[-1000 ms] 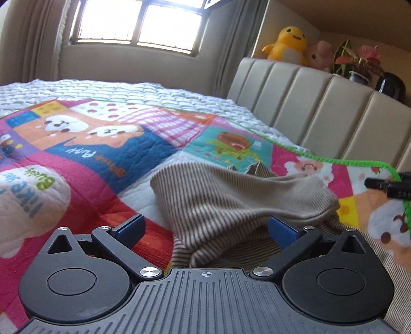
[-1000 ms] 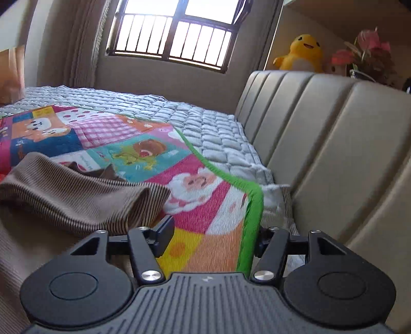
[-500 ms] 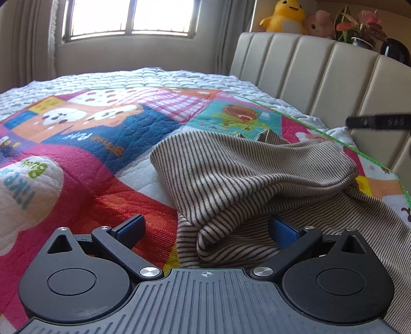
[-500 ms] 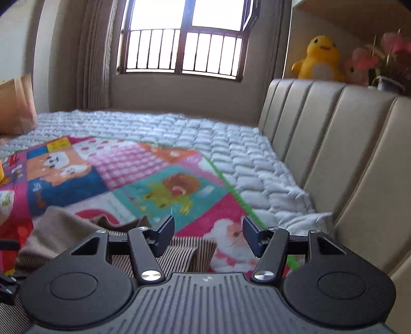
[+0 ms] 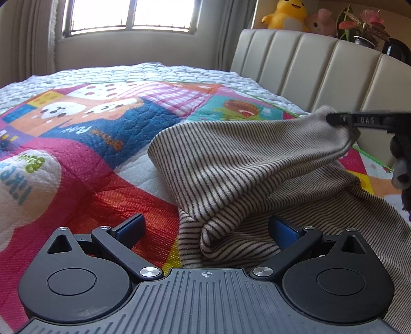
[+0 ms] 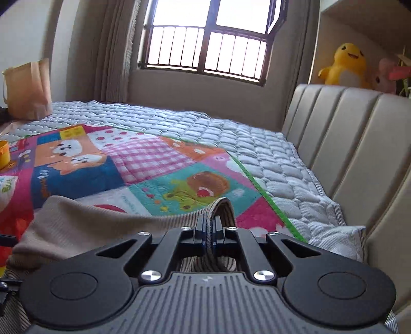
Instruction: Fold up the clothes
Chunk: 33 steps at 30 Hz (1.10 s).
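Landmark: garment [image 5: 231, 159]. It lies on the play mat [image 5: 108, 144], mat on the bed [image 6: 205, 128]. Headboard [image 5: 321, 69] right of garment; window [image 6: 205, 41] beyond it. Plush toys [image 5: 285, 12] on ledge above headboard. Right gripper [image 6: 208, 228] at garment's far-right corner; left gripper [image 5: 205, 228] at its near edge.

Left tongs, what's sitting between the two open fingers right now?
In the left wrist view, a bunched fold of the striped garment lies between the left tongs' open fingers, nearer the right one, with colourful quilt by the left one.
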Tool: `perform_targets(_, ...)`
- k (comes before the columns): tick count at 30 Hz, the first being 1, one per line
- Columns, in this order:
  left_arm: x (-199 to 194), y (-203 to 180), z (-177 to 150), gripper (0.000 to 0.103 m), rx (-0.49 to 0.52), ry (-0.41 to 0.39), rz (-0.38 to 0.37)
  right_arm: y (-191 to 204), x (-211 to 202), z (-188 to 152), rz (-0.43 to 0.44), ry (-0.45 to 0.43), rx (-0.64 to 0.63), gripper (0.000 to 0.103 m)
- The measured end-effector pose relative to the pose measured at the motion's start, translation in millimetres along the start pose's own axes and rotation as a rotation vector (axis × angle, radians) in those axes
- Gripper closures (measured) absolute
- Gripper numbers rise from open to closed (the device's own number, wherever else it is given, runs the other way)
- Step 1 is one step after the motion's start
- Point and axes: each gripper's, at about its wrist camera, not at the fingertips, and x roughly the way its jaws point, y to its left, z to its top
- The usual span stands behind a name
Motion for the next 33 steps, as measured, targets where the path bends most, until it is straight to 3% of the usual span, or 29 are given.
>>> perform_targets(4,0.8,2.2,-0.6,0.000,-0.007,0.002,-0.004,-11.3,29.5,-41.4,-0.029,0.097,0.018,0.095)
perform_targets(7,-1.1,4.1,-0.5,0.000,-0.015,-0.007,-0.010,-16.2,28.0,-44.4,-0.031,0.084,0.037,0.085)
perform_targets(9,-9.5,6.6,0.8,0.000,-0.030,-0.064,-0.034,-18.4,23.2,-36.9,-0.036,0.080,0.046,0.076)
perform_targets(12,-29.6,12.1,3.4,0.000,-0.071,-0.201,-0.163,-18.4,0.2,-26.5,-0.048,-0.013,0.046,0.071)
perform_targets(14,-32.2,13.7,4.7,0.000,-0.094,-0.239,-0.234,-16.7,-15.0,-24.1,-0.008,-0.075,0.067,0.071)
perform_targets(17,-11.7,8.1,5.1,0.000,-0.080,-0.148,-0.198,-7.6,-17.5,-29.4,0.100,-0.071,0.083,0.069)
perform_targets(20,2.7,12.6,4.1,0.000,-0.101,-0.063,-0.148,0.5,0.5,-47.0,0.101,0.038,0.084,0.068)
perform_targets(22,2.4,16.5,3.6,0.000,-0.115,-0.060,-0.154,-2.5,8.4,-60.6,0.102,0.063,0.107,0.068)
perform_targets(26,3.9,15.7,0.2,0.000,-0.096,-0.041,-0.133,-1.8,5.7,-51.9,0.097,0.101,0.122,0.068)
perform_targets(33,2.8,17.0,-0.4,0.000,-0.100,-0.038,-0.131,7.0,9.7,-11.9,0.122,0.041,0.110,0.067)
